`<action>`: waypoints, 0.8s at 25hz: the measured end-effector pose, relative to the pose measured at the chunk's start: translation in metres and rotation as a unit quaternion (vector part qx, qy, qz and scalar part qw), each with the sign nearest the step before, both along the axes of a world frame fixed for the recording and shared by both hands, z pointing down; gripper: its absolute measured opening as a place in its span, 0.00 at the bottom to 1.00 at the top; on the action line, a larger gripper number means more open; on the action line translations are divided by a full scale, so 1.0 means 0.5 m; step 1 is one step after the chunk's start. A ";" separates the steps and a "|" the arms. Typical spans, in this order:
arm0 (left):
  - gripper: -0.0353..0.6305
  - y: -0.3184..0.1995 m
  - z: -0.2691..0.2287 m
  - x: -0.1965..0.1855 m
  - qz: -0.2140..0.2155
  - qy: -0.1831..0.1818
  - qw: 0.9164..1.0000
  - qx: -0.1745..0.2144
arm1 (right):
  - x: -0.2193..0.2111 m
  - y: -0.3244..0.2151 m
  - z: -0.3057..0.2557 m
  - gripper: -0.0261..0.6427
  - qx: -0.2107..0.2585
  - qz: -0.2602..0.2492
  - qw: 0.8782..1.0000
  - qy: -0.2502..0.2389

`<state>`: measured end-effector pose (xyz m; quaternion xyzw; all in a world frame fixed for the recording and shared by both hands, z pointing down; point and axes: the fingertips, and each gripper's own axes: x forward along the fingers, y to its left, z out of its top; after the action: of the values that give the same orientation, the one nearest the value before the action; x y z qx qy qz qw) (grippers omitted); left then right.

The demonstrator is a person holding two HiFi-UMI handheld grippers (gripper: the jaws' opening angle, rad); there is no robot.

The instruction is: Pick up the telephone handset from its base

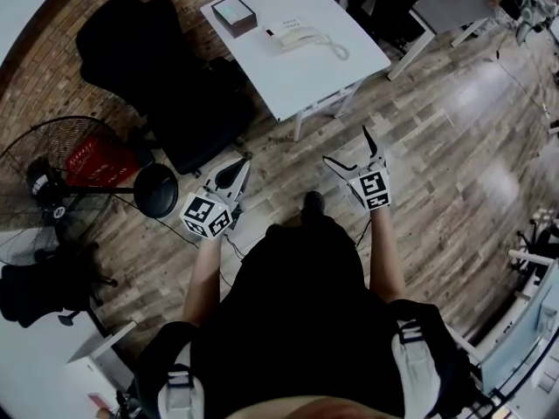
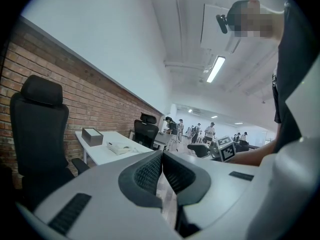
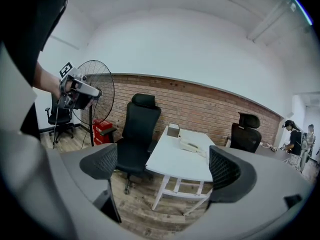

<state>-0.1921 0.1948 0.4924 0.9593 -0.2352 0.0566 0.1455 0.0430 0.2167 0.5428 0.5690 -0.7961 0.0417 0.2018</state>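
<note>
Telephone point(image 1: 301, 38) sits on the far white table point(image 1: 323, 81). My left gripper point(image 1: 233, 173) is closed on nothing; my right gripper point(image 1: 349, 151) stands wide, empty.

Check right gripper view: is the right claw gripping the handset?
No, the right claw is wide open and empty; the telephone sits on the white table ahead.

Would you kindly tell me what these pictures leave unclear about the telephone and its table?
- Telephone: too small in all views to make out its parts.
- Box: head view, too small to tell whether open or lidded.
- Table: head view, far legs hidden under its top.
</note>
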 end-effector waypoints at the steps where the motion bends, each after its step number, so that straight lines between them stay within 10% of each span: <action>1: 0.08 -0.008 -0.001 0.009 -0.005 0.000 1.000 0.000 | 0.009 -0.011 0.000 0.87 -0.001 -0.004 1.000 0.001; 20: 0.08 -0.057 -0.005 0.119 -0.090 -0.011 0.996 -0.005 | 0.126 -0.148 0.019 0.87 -0.012 -0.074 0.997 -0.009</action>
<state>-0.1327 0.1661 0.4899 0.9328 -0.3220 0.0553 0.1521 0.1059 0.1425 0.5525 0.5053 -0.8375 0.0419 0.2038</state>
